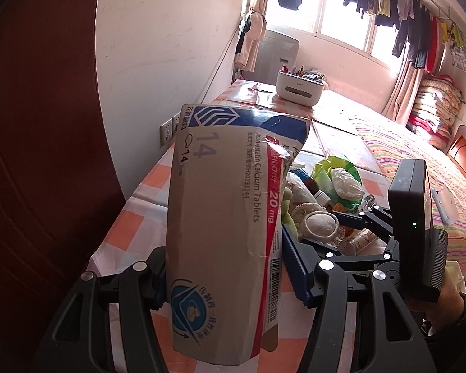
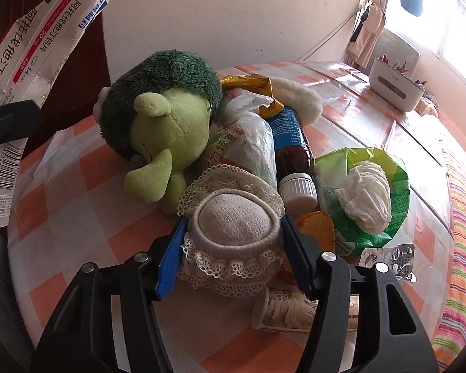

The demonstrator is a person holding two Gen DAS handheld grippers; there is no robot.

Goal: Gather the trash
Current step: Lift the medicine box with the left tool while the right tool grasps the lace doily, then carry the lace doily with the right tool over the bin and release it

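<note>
My left gripper [image 1: 226, 264] is shut on a flattened white, blue and red medicine box [image 1: 220, 217], held upright above the table; the box's printed face also shows in the right wrist view [image 2: 37, 40]. My right gripper [image 2: 233, 242] is low over the trash pile, its blue pads pressing both sides of a beige lace-trimmed sock [image 2: 233, 220]. Around the sock lie a brown bottle with a white cap [image 2: 295, 155], a green wrapper [image 2: 397, 186] holding a crumpled tissue [image 2: 366, 192], a clear plastic bag [image 2: 248, 143], a yellow wrapper [image 2: 251, 84] and a foil blister pack [image 2: 388, 258].
A green plush toy [image 2: 164, 136] leans on the pile's left side. A small printed cup [image 2: 282, 310] lies under my right gripper. The table has an orange-and-white checked cloth [image 2: 65, 217]. A white organiser box [image 2: 394, 84] stands at its far end, and a striped bed [image 2: 463, 217] lies to the right.
</note>
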